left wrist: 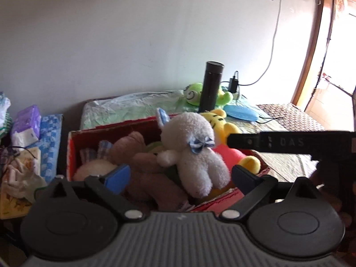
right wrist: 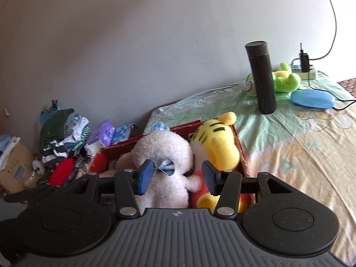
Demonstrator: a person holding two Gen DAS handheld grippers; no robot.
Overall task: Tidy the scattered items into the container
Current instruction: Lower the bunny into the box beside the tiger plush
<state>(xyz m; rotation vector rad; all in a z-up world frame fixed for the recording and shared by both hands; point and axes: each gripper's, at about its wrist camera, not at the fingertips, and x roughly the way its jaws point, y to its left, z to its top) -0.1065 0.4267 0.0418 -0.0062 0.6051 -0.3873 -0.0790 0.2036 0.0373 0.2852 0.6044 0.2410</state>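
Left gripper (left wrist: pixel 178 178): angled downward over a red cardboard box (left wrist: pixel 73 149), jaws spread wide, nothing between the pads.

Right gripper (right wrist: pixel 175 178): likewise tilted down at the box (right wrist: pixel 241 153), jaws part-open and released; the fluffy white plush animal with a blue checked bow (right wrist: pixel 164 166) sits behind the gap, not pinched.

Box contents: white plush (left wrist: pixel 195 151); yellow striped plush tiger (right wrist: pixel 218 142), smooth-piled, against the right wall; brown plush toy (left wrist: pixel 142 155), seen by the left camera only.

Outside the box, on the crinkled pastel bedsheet (right wrist: pixel 300 146): green plush frog (right wrist: pixel 287 80), tall black cylindrical flask (right wrist: pixel 262 77) standing upright, glossy blue oval case (right wrist: pixel 312 98).

Right view only: heap of folded clothes (right wrist: pixel 64 133) beside the bed. Left view only: bright doorway (left wrist: pixel 333 44).
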